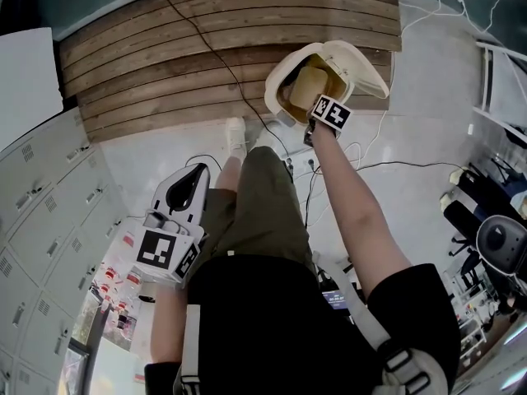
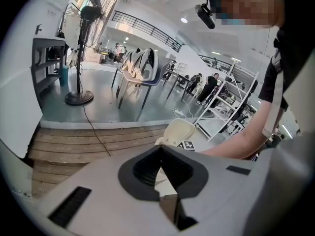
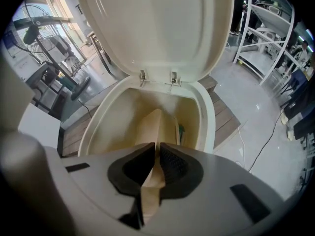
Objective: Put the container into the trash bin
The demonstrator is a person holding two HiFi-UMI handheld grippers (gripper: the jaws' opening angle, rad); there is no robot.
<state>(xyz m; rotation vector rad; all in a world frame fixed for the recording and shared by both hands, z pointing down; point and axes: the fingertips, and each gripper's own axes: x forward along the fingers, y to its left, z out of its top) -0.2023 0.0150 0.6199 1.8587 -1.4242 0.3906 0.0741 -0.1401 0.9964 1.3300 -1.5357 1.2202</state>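
Observation:
A tan paper container (image 1: pixel 306 85) hangs in the mouth of the cream trash bin (image 1: pixel 276 81), whose lid (image 1: pixel 362 60) is tipped up and back. My right gripper (image 1: pixel 315 99) is shut on the container's near edge, just above the bin's rim. In the right gripper view the container (image 3: pixel 155 127) runs from between the jaws of the right gripper (image 3: pixel 156 154) down into the bin (image 3: pixel 206 117), under the raised lid (image 3: pixel 152 23). My left gripper (image 1: pixel 196 171) hangs low beside the person's left leg, shut and holding nothing. From the left gripper (image 2: pixel 160 154) the bin (image 2: pixel 179 132) shows ahead.
The bin stands at the edge of a wooden platform (image 1: pixel 165 48) with a black cable (image 1: pixel 216 52) across it. Grey lockers (image 1: pixel 41 212) line the left. Shelving (image 1: pixel 502 81) and chairs stand at the right. A floor fan (image 2: pixel 78 97) and chairs (image 2: pixel 140 68) stand beyond the platform.

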